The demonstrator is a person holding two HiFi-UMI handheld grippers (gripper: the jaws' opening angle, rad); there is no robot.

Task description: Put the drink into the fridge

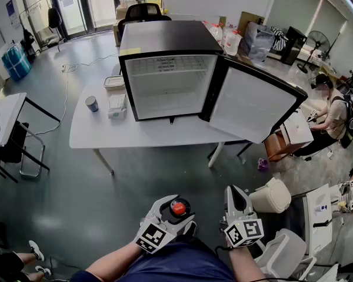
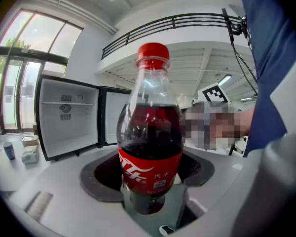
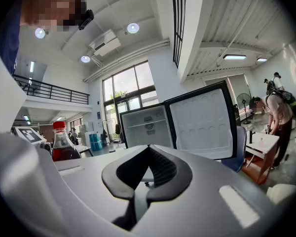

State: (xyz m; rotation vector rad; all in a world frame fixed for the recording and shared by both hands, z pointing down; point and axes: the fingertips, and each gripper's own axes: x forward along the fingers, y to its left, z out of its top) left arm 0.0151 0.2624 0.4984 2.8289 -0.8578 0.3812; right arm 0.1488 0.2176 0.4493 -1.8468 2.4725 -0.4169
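Observation:
A cola bottle (image 2: 150, 132) with a red cap (image 1: 177, 207) stands upright between the pads of my left gripper (image 1: 176, 212), which is shut on its lower body. I hold it low in the head view, near my body. My right gripper (image 1: 236, 191) is just to its right, shut and empty, its pads (image 3: 160, 169) meeting at the tips. The small black fridge (image 1: 170, 40) stands on a white table (image 1: 135, 135) well ahead of both grippers. Its door (image 1: 253, 104) hangs open to the right, and its white inside, with one wire shelf, is empty.
On the table left of the fridge are a paper cup (image 1: 92, 103), a small white box (image 1: 117, 106) and a lidded container (image 1: 114, 82). A person (image 1: 332, 113) sits at the right. A white bin (image 1: 270, 195) and white chairs stand near my right side.

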